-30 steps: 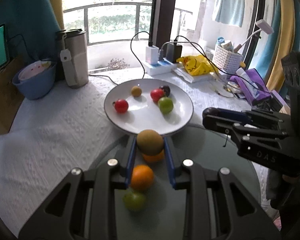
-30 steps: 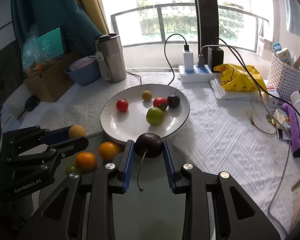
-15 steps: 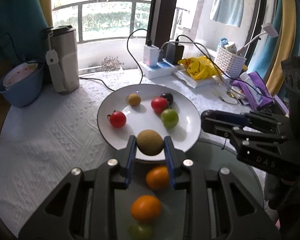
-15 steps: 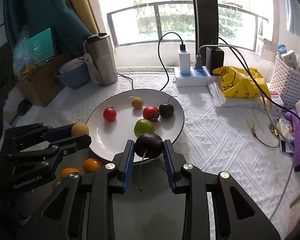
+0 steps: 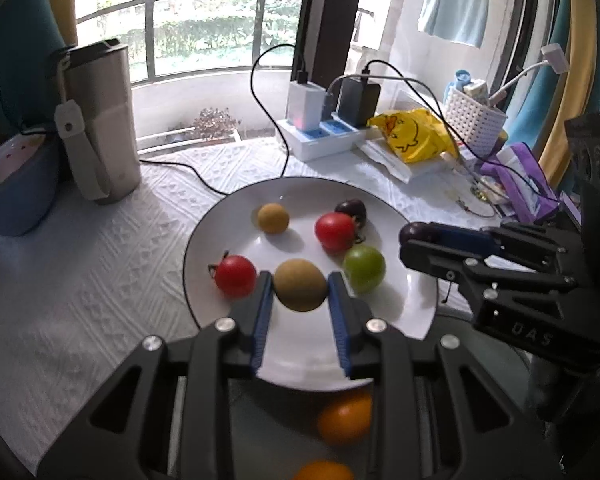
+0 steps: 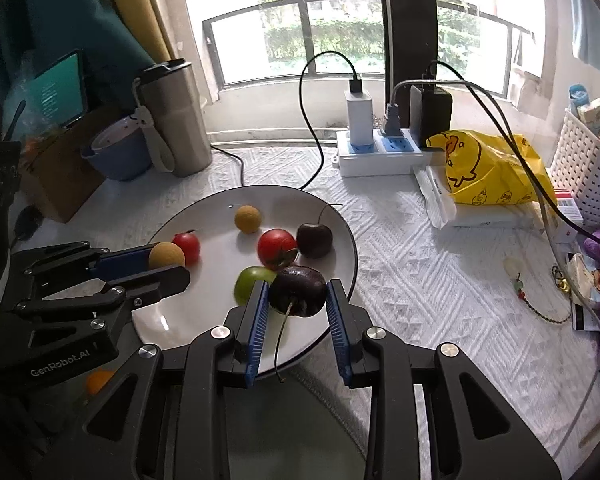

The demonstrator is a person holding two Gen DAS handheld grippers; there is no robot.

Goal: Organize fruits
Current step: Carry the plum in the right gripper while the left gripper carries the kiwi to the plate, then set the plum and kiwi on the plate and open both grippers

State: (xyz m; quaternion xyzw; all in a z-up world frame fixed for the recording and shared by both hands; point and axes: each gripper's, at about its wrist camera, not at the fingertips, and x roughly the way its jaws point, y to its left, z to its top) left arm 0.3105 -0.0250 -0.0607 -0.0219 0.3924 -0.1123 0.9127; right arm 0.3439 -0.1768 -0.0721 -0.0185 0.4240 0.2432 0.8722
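Fruit rides in both my grippers, over the near half of the white plate (image 5: pixel 204 236). My left gripper (image 5: pixel 300 292) pinches a tan round fruit (image 5: pixel 300 285) beside a red tomato (image 5: pixel 235 275); my right gripper (image 6: pixel 298 292) clamps a dark cherry (image 6: pixel 297 290), stem dangling, near the green fruit (image 6: pixel 249 280). I judge this the placing step: next, lower each onto bare plate, then spread the jaws.
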